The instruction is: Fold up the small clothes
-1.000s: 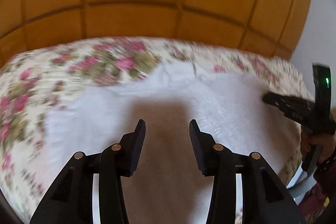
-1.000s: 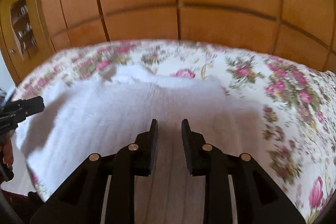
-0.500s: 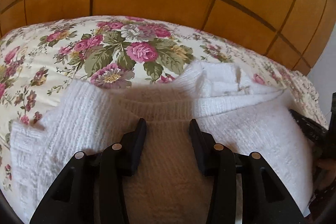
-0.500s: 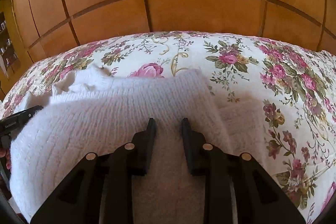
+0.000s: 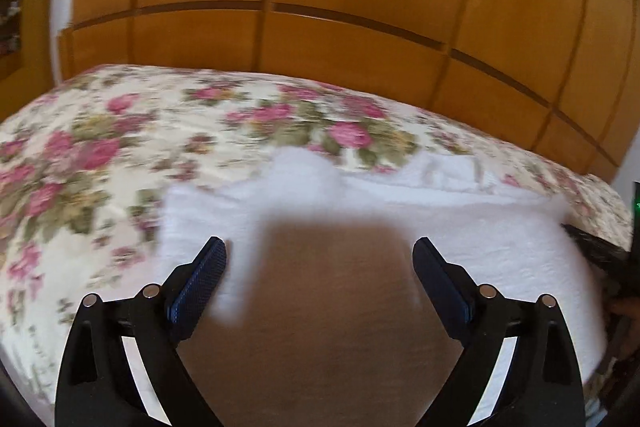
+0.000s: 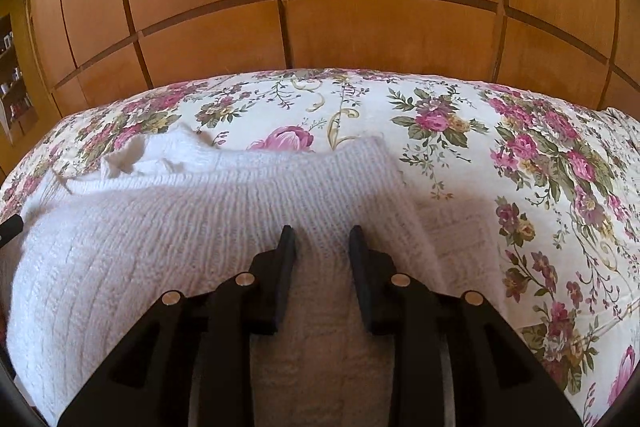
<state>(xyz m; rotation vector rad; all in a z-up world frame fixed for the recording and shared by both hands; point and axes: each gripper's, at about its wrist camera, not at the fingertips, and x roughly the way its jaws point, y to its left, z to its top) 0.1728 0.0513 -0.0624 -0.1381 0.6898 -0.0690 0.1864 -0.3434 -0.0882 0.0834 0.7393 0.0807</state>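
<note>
Now the left gripper point(image 5: 319, 259) gapes wide above the white sweater point(image 6: 160, 235); the right gripper point(image 6: 322, 239) seemingly pinches a fold.

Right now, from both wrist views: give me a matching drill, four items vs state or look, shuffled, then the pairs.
Column one:
1. left gripper
2. right gripper
3. sweater
4. bedspread

Column two:
A. white knit, lying on the bed
B. fingers spread wide, nothing between them
C. floral print, pink roses
D. fingers closer together, a ridge of knit between them

Pairs: 1-B, 2-D, 3-A, 4-C
</note>
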